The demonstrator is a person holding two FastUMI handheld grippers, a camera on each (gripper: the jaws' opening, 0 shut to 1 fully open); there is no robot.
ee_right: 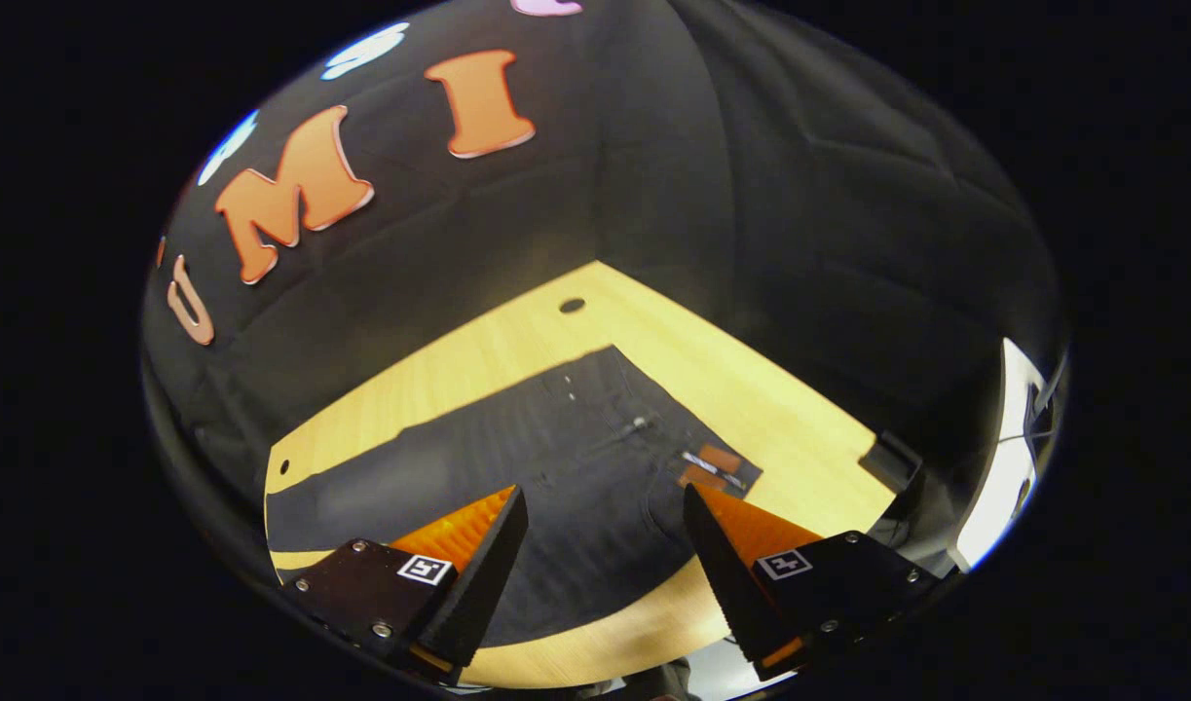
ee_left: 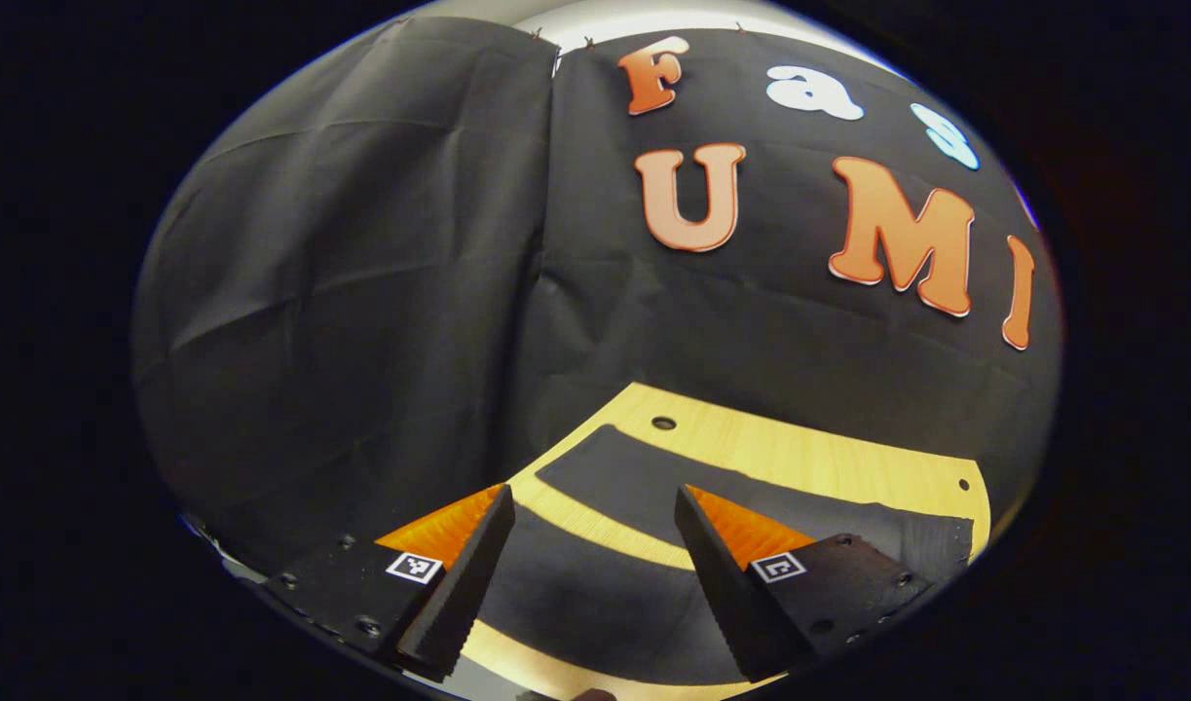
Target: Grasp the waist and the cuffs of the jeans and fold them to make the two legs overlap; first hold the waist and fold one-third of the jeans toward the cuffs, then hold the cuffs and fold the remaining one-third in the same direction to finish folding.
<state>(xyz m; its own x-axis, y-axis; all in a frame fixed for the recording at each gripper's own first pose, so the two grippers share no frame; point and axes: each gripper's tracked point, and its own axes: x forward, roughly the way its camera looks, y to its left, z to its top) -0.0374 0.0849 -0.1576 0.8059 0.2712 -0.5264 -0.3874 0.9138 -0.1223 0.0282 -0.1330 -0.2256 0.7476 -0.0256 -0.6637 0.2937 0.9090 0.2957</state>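
Nothing grabbed yet. Left gripper and right gripper both spread wide, hovering over dark jeans lying flat on the wooden table, legs apart. Waist probably right side. Next: pinch waist and cuffs, overlap legs.

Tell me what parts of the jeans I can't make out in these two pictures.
- Left gripper view: the jeans near leg runs behind both fingers and off the bottom edge.
- Right gripper view: the waist patch is too small to read.
- Right gripper view: the near hip sits behind the right gripper's fingers.
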